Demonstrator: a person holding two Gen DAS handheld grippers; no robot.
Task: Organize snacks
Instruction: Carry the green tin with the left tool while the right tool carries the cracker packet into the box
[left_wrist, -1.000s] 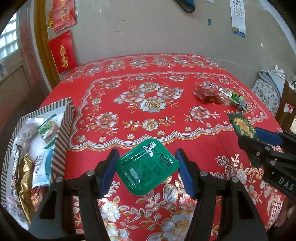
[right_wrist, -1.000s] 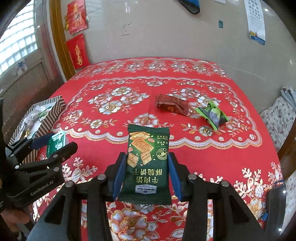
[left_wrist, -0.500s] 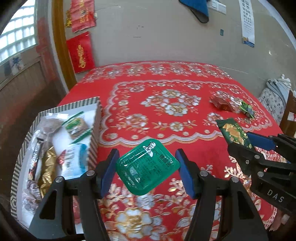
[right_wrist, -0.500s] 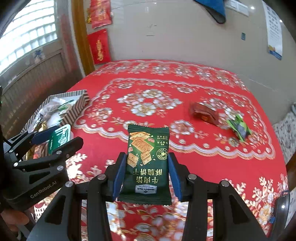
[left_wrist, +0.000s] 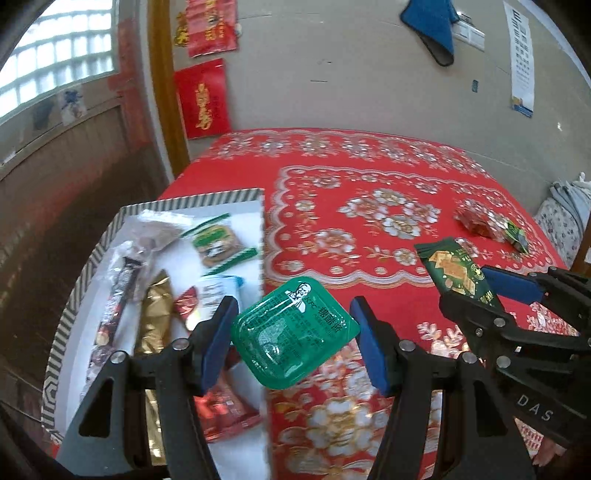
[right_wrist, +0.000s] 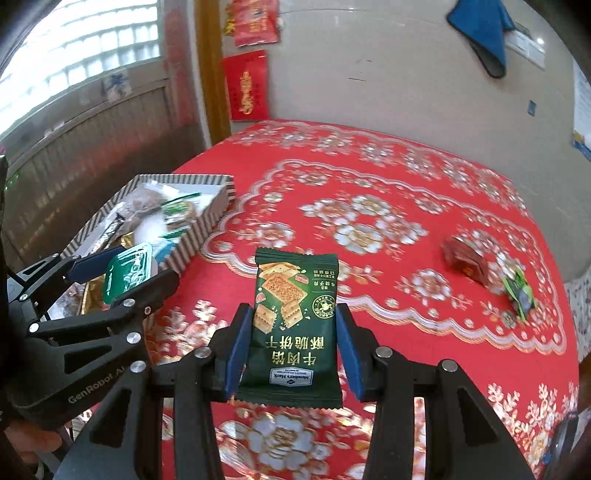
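Left wrist view, left to right:

- Striped-rimmed white cardboard box (left_wrist: 88, 266), lower left of frame, on the table edge; filled with mixed wrapped snacks, among them a gold foil packet (left_wrist: 155, 314) and a clear-wrapped biscuit with green print (left_wrist: 218, 240).
- Left gripper (left_wrist: 293, 341), bottom centre, black arms with blue pads; pinching a green square plastic sauce tub with printed foil lid (left_wrist: 295, 332) by two opposite corners, tub tilted, raised over the box's right wall.
- Red floral plastic tablecloth (left_wrist: 369, 177), centre to right.
- Right gripper (left_wrist: 491, 291), right edge, seen side-on, clamped on a dark green cracker packet (left_wrist: 458, 269).
- Small red-brown wrapped snack (left_wrist: 474, 223) and small green wrapped snack (left_wrist: 517, 236), upper right, lying on the cloth, just beside each other.

Right wrist view, left to right:

- Left gripper (right_wrist: 122, 273), left edge, with green tub (right_wrist: 127, 273) between its pads, box (right_wrist: 218, 203) behind.
- Right gripper (right_wrist: 295, 339), bottom centre; pads pressed on both long sides of cracker packet (right_wrist: 295, 325), upright, text upside down.
- Red-brown snack (right_wrist: 465, 260) and green snack (right_wrist: 519, 291), right.
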